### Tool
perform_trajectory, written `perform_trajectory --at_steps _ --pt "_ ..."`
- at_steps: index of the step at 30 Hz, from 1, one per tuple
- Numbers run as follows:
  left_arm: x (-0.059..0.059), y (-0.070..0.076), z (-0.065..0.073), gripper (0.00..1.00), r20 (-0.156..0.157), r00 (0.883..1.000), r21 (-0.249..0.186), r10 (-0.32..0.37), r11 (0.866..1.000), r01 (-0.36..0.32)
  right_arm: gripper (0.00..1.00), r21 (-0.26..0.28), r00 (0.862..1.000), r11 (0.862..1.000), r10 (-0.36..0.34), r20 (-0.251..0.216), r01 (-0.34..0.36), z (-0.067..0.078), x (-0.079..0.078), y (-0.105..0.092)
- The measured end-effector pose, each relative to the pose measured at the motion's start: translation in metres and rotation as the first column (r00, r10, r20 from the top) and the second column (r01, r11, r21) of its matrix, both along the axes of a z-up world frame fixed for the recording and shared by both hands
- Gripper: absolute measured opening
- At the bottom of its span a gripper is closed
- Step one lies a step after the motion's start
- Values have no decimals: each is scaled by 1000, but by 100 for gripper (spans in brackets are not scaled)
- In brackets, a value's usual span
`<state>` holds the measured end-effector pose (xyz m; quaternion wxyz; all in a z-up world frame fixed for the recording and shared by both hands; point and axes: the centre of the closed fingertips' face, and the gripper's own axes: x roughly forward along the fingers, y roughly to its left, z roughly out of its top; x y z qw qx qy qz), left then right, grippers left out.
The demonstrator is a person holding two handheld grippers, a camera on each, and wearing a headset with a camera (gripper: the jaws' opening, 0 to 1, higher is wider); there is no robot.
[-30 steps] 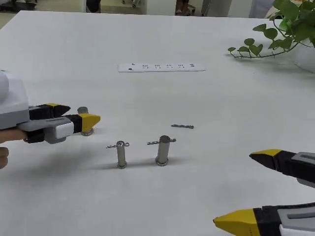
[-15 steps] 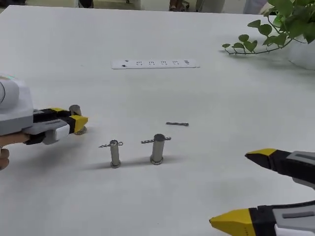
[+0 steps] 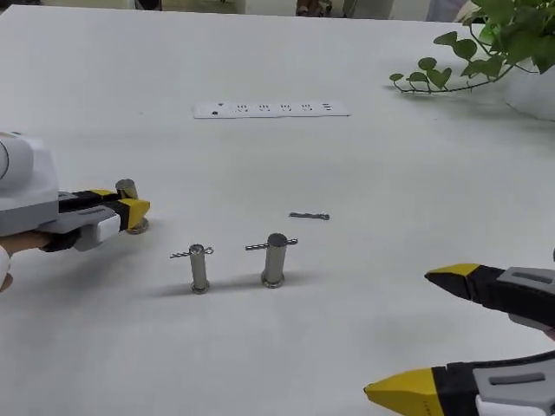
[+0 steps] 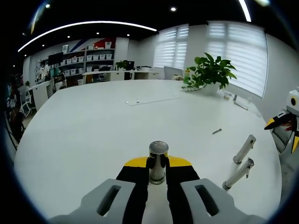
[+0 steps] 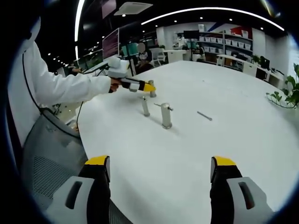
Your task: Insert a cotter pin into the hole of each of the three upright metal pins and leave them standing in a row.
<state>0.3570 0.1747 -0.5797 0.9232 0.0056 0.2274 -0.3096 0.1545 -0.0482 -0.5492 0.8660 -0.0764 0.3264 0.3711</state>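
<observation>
Jaws: right wide, left clamped on third pin (image 3: pixel 127 191)

Right gripper (image 3: pixel 399 334) nearest; bare table (image 3: pixel 286 347) separates it from the wide pin (image 3: pixel 275 260). Left of it: slim pin (image 3: pixel 199 269), both cottered, then left gripper (image 3: pixel 130 206) holding the third pin. Beyond: loose cotter pin (image 3: pixel 310 216). Right gripper view adds the table edge (image 5: pixel 83 133).

Matt white tabletop (image 3: pixel 390 173) — smooth, faintly glossy metal pins (image 3: pixel 276 260), thin wire cotter pin (image 3: pixel 310 216) — yellow-and-black plastic fingers (image 3: pixel 134 211).

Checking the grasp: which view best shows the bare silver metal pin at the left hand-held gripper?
Left gripper view: bare silver metal pin stands upright, close, gripped by the left hand-held gripper. Head view: jaws hide its lower part. Right gripper view: small, distant.
</observation>
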Motion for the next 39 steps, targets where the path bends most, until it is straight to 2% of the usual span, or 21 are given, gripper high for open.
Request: perform_trajectory --at_steps 3,5,9,11,13,15,19,25,27,30,32,36,39 --pt "2 0 1 10 18 1000 26 10 1000 -10 87 1 1000 1000 1 -2 -1 0 0 0" --pt "1 -2 0 9 29 1000 62 -10 998 8 87 -1 1000 1000 2 -2 -2 0 0 0" --pt "-2 -5 3 9 18 1000 41 -15 999 14 89 11 1000 1000 -14 -2 14 1 3 -2" --pt "-6 -8 6 9 4 1000 28 -30 999 30 89 11 1000 1000 -17 0 17 2 3 -2" --pt "-10 -8 9 9 23 998 67 -54 996 52 89 12 1000 1000 -18 0 18 2 2 -3" --pt "-14 -10 13 9 19 998 69 -63 996 62 89 14 1000 1000 -17 2 17 3 2 -2" --pt "-25 -12 26 9 52 994 123 -96 988 89 88 16 1000 1000 -21 12 20 5 4 -3" --pt "-40 -19 52 9 69 991 96 -114 990 107 89 31 999 999 -30 28 29 9 5 -3" --pt "-45 -20 58 9 82 988 112 -127 987 118 89 28 999 999 -31 33 30 10 5 -3" --pt "-53 -23 67 9 88 986 106 -140 986 130 89 38 999 999 -29 34 27 11 5 -1" --pt "-58 -25 75 9 111 982 127 -151 982 137 89 39 999 999 -29 34 28 10 6 0" --pt "-71 -34 94 9 133 979 96 -157 985 145 89 42 999 999 -19 31 18 9 3 2" --pt "-80 -45 104 9 153 969 88 -194 979 182 92 47 1000 999 -12 26 11 10 2 5"
